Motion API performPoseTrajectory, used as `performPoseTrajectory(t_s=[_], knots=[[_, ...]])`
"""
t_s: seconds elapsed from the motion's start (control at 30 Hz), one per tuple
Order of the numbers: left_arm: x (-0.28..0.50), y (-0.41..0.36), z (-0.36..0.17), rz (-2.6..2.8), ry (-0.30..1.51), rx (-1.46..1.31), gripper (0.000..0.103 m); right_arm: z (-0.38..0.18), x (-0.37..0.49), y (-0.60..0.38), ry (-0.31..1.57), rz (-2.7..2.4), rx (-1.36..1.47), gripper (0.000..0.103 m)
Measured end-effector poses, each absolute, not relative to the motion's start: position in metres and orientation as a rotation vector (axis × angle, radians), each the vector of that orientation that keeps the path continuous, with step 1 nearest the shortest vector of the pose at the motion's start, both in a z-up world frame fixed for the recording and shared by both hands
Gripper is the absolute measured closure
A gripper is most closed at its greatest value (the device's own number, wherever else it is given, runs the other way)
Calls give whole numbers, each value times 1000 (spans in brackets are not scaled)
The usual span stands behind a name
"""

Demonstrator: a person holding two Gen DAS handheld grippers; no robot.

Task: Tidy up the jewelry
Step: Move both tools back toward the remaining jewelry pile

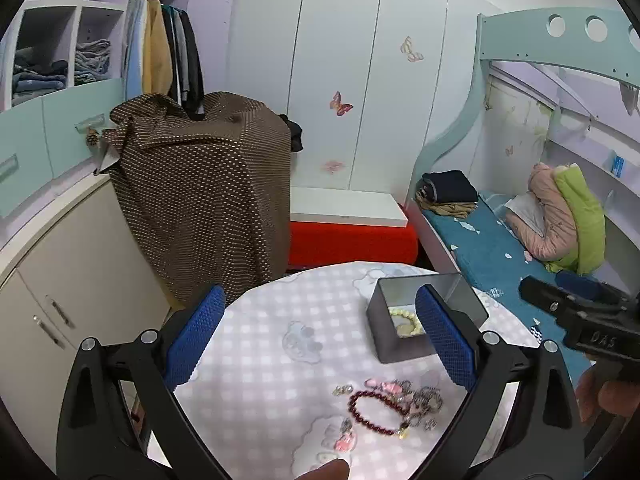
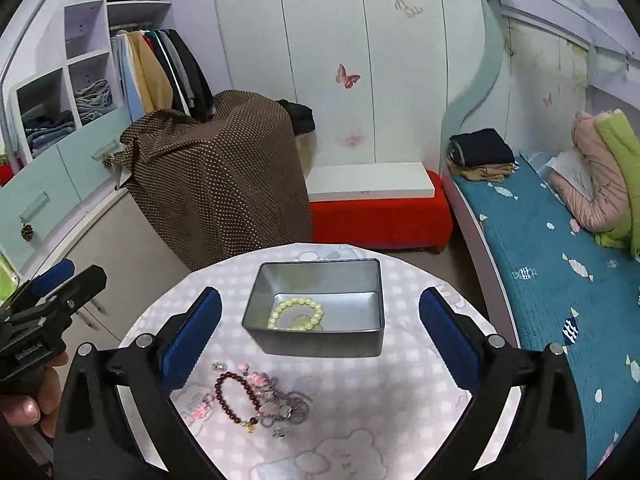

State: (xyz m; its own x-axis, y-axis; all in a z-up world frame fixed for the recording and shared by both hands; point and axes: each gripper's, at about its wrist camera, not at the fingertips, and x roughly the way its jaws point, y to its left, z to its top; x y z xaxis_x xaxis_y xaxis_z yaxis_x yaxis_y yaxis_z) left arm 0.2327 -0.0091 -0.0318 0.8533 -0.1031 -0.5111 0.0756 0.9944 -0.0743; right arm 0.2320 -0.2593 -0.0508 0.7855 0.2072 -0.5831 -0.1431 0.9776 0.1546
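Observation:
A grey metal tin (image 2: pixel 316 342) stands on the round table (image 2: pixel 360 420) with a pale bead bracelet (image 2: pixel 297 314) inside; the tin also shows in the left wrist view (image 1: pixel 390 346) with the pale bracelet (image 1: pixel 406 320). In front of it lies a dark red bead bracelet (image 2: pixel 236 398) beside a tangle of silver chains (image 2: pixel 286 406) and small pink pieces (image 2: pixel 256 378). The red bracelet (image 1: pixel 376 412) and chains (image 1: pixel 426 398) lie low in the left wrist view. My left gripper (image 1: pixel 320 336) is open above the table. My right gripper (image 2: pixel 320 340) is open, with the tin between its fingers in view.
A brown dotted cloth (image 1: pixel 200 184) covers something behind the table. A red bench (image 2: pixel 380 220) with a white board stands at the back. A bed with a blue sheet (image 2: pixel 540 264) runs along the right. A cabinet (image 1: pixel 60 280) stands to the left.

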Motion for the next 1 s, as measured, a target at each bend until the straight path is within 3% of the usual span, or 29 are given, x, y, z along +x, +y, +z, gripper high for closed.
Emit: performPoseTrajectory(t_s=[0.43,1.0], knots=[[191,9,-42,-37,528,-6,7,-38,177,-249,567,195,74,8],[174,-8,-113,-87,663,69,7,-100,157,-246,716,190,32,8]])
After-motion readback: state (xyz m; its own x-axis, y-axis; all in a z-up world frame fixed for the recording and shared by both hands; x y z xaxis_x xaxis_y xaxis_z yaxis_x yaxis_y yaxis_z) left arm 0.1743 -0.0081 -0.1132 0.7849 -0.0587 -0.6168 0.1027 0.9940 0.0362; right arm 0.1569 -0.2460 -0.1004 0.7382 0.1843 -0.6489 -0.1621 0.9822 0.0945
